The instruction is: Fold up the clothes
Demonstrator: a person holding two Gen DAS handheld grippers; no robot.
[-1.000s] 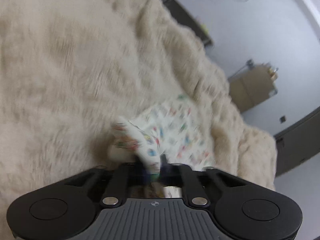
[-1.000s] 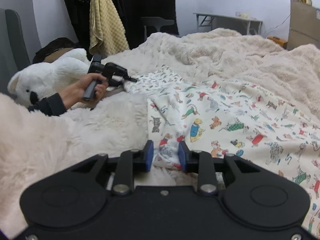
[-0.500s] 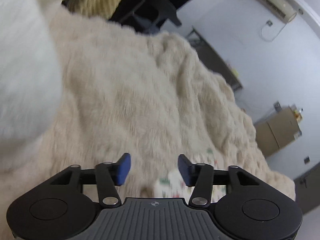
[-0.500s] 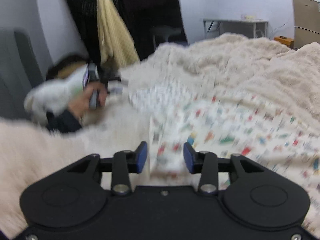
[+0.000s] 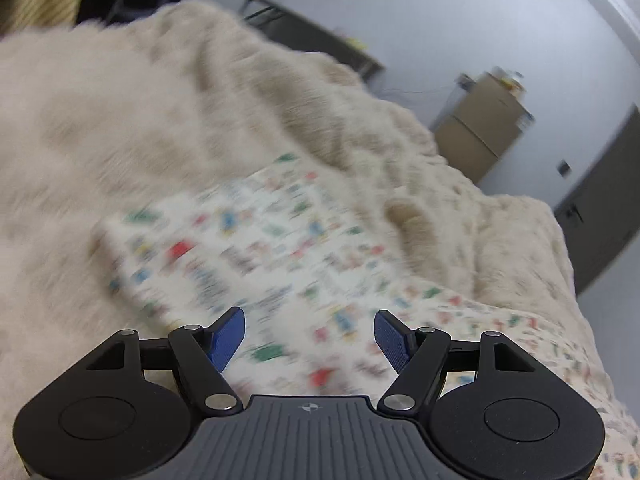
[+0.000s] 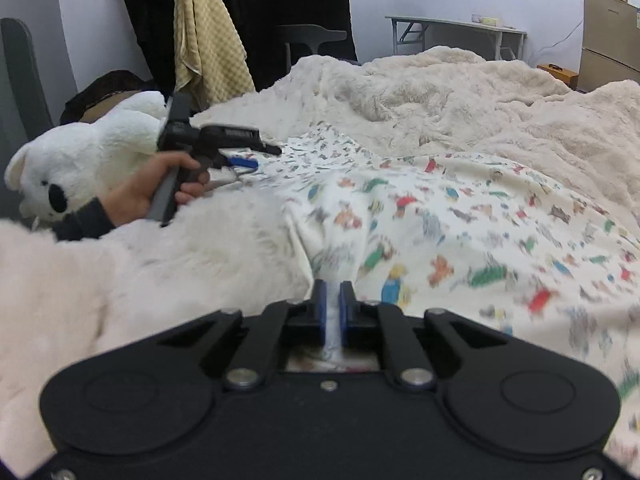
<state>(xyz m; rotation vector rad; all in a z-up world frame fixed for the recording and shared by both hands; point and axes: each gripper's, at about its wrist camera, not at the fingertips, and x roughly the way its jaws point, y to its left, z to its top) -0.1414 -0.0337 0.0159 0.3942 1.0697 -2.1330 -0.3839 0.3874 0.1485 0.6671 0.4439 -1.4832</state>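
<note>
Cotton, cream, printed with small coloured animals: the garment (image 6: pixel 460 232) lies spread on the bed's fluffy beige blanket (image 6: pixel 460 92), one narrower part running toward the far left; the right gripper (image 6: pixel 331 304) has just clamped on the near edge, a pinch of cloth standing between its jaws; the left gripper (image 5: pixel 308 340) has just been opening, jaws released, cloth below them but not pressed; in the right view it sits at the far corner, held by a hand (image 6: pixel 160 188) in a dark sleeve; a white plush bear (image 6: pixel 80 160) lies just beyond it; step in hand, by my reading: securing two hold points before a fold; next move calls for the left jaws to close on cloth, then both to lift together.
</note>
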